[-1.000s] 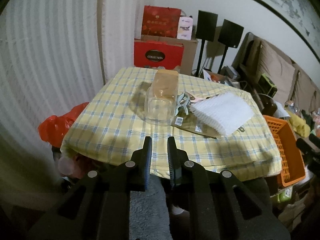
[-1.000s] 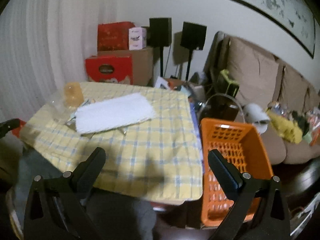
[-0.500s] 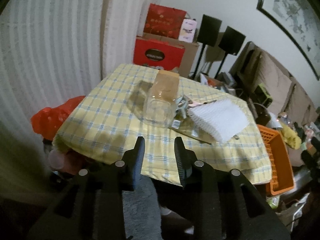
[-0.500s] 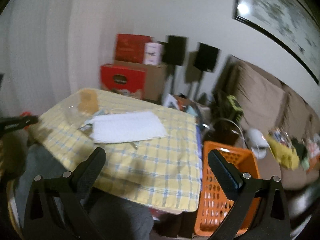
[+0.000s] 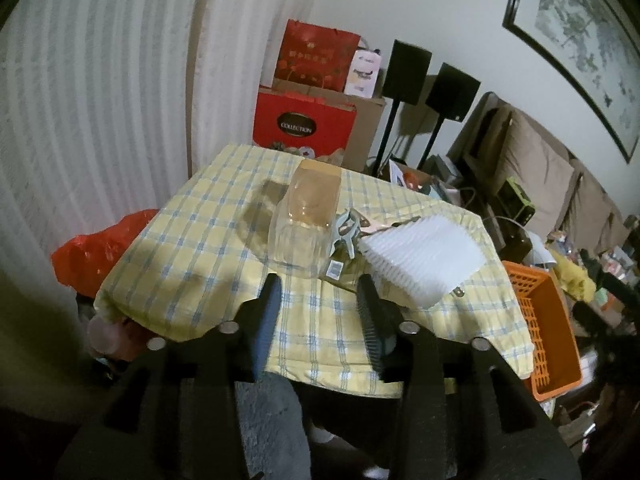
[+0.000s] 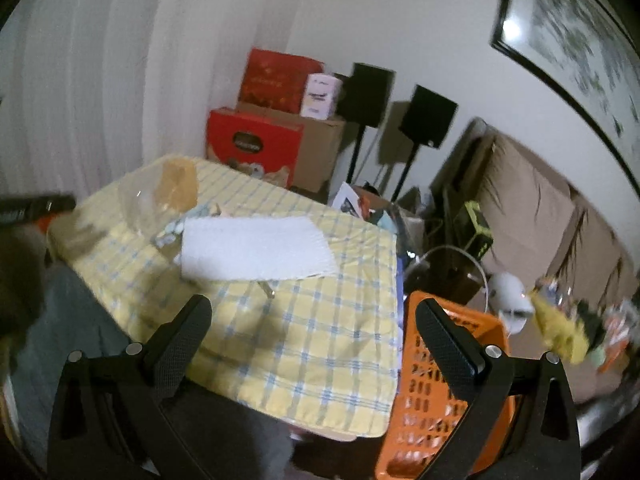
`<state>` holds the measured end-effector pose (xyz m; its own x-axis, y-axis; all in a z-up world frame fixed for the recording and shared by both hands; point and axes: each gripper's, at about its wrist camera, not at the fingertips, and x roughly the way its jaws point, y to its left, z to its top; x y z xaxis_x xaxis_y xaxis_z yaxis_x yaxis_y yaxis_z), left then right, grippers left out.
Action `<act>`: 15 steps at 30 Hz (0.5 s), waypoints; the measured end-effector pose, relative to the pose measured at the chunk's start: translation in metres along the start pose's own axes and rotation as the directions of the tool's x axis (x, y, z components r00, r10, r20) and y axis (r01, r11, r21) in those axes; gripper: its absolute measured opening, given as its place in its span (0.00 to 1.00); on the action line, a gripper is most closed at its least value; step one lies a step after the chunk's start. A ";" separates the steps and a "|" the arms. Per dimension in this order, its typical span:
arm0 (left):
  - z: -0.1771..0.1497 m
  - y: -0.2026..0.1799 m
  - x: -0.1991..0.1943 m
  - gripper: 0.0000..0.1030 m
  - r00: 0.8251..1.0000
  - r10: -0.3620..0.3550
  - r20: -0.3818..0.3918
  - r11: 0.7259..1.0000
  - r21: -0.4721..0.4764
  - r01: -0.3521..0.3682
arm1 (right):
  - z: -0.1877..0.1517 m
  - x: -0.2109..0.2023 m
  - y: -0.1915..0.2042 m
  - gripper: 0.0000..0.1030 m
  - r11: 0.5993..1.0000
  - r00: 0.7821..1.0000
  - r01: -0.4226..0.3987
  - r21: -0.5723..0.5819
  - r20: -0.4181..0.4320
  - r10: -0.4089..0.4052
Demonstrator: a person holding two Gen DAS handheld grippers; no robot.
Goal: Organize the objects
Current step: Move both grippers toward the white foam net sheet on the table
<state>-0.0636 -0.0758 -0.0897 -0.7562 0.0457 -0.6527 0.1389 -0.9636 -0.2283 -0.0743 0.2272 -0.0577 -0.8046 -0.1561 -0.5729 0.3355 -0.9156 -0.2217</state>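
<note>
A table under a yellow checked cloth (image 5: 192,264) (image 6: 320,320) holds a clear plastic jar with an amber lid (image 5: 306,220) (image 6: 172,188), lying on its side. Pale clips (image 5: 344,234) and a white ribbed pad (image 5: 420,258) (image 6: 256,248) lie just right of it. My left gripper (image 5: 319,292) hovers at the table's near edge, short of the jar; its jaws are opening with nothing between them. My right gripper (image 6: 312,316) stands wide open and empty over the table's near right corner.
An orange plastic basket (image 5: 548,320) (image 6: 448,396) stands on the floor right of the table. Red gift boxes (image 5: 304,124), a cardboard box and two black speakers (image 5: 406,72) stand behind it. A red bag (image 5: 100,248) lies left, a sofa (image 6: 540,216) right.
The left gripper's jaws have spread apart from nearly shut. The right wrist view has rolled and shifted a little, so the table sits more to the left.
</note>
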 end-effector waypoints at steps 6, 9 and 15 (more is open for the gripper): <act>0.002 -0.005 -0.004 0.41 0.996 0.059 0.064 0.997 0.040 -0.061 | 0.006 -0.001 -0.021 1.00 0.992 0.997 0.059 0.110 0.045 -0.064; 0.001 -0.005 0.000 0.42 0.997 0.056 0.052 0.998 0.033 -0.058 | 0.004 -0.004 -0.035 1.00 0.985 0.997 0.024 0.173 0.065 -0.036; -0.003 -0.002 0.001 0.51 1.000 0.012 0.027 1.000 -0.002 -0.012 | -0.002 0.003 -0.053 1.00 0.965 0.996 -0.079 0.251 0.057 0.067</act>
<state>-0.0628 -0.0733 -0.0926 -0.7715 0.0275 -0.6357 0.1485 -0.9637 -0.2219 -0.0936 0.2764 -0.0495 -0.8070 -0.2374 -0.5408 0.2640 -0.9641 0.0292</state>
